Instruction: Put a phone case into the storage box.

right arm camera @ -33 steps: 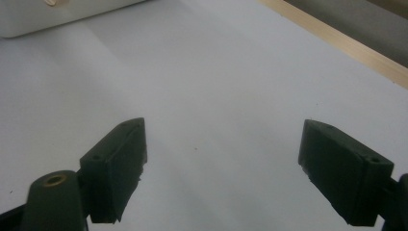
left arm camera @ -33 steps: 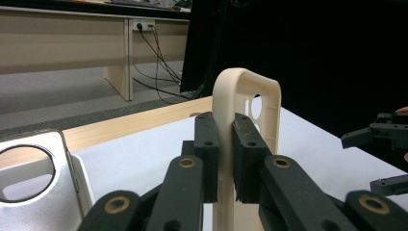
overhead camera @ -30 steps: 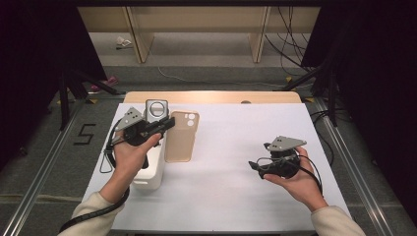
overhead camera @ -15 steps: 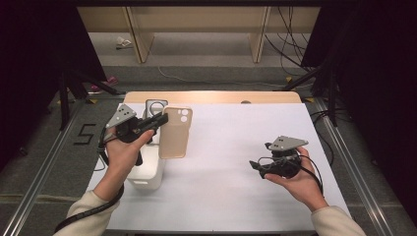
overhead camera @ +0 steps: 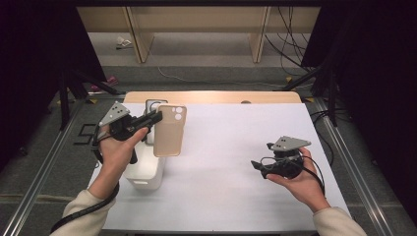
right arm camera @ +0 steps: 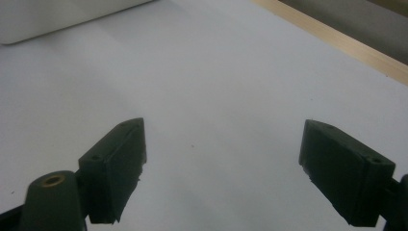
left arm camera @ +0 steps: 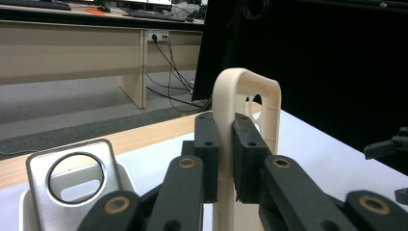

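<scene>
Left gripper [overhead camera: 156, 118] raised over the left part of the white table [overhead camera: 231, 147], jaws pinched on the side wall of a beige phone case [overhead camera: 170, 130]; case held clear of the table surface, camera cutouts toward the far end, its rim rising between the two black pads [left arm camera: 207, 144] in the left gripper view; just beside and below it a white holder [overhead camera: 145, 169] with a silver case [left arm camera: 72, 178] standing upright in it, round opening at the top; right gripper [overhead camera: 256, 166] held low over the right part of the table, well apart from the case, jaws spread wide with nothing between them, bare white surface beneath in the right gripper view [right arm camera: 223, 168]; wooden table edge [overhead camera: 211, 97] along the far side.
</scene>
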The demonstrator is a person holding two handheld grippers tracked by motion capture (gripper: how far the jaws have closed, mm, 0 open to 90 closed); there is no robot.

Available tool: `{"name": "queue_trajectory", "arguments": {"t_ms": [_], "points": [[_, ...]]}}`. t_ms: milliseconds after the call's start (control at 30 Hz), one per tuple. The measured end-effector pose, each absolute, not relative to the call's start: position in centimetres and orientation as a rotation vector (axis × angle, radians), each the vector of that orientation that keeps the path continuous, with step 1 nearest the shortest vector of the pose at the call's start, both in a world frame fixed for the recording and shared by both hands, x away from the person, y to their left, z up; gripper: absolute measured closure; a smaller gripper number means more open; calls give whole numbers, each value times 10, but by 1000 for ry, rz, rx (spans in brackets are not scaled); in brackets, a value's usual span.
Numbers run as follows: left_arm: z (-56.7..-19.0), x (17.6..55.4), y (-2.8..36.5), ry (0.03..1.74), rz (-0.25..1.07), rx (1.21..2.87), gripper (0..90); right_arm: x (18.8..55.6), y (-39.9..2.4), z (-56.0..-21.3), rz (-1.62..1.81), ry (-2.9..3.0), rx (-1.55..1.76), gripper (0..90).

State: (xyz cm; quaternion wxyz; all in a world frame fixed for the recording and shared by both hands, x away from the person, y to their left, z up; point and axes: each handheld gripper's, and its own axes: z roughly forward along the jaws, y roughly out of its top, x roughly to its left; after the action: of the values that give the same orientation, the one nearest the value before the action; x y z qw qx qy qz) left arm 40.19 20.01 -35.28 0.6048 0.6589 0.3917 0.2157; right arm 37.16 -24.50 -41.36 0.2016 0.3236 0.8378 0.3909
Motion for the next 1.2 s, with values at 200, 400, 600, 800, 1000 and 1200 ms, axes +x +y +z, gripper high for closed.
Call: {"name": "queue_trajectory", "arguments": {"t_ms": [200, 400, 600, 800, 1000, 1200], "points": [[-352, 403, 206, 911, 507, 1522, 820, 371, -246, -414, 1086, 2340, 908, 178], [-350, 404, 211, 917, 515, 1517, 820, 371, -247, -414, 1086, 2338, 907, 178], [-348, 404, 216, 921, 525, 1508, 820, 370, -247, -414, 1089, 2335, 912, 178], [-346, 405, 221, 927, 534, 1500, 820, 370, -248, -414, 1086, 2336, 916, 178], [-346, 406, 225, 935, 538, 1497, 820, 371, -248, -414, 1088, 2334, 916, 178], [-347, 407, 229, 940, 538, 1497, 820, 370, -248, -414, 1091, 2332, 920, 178]]}}
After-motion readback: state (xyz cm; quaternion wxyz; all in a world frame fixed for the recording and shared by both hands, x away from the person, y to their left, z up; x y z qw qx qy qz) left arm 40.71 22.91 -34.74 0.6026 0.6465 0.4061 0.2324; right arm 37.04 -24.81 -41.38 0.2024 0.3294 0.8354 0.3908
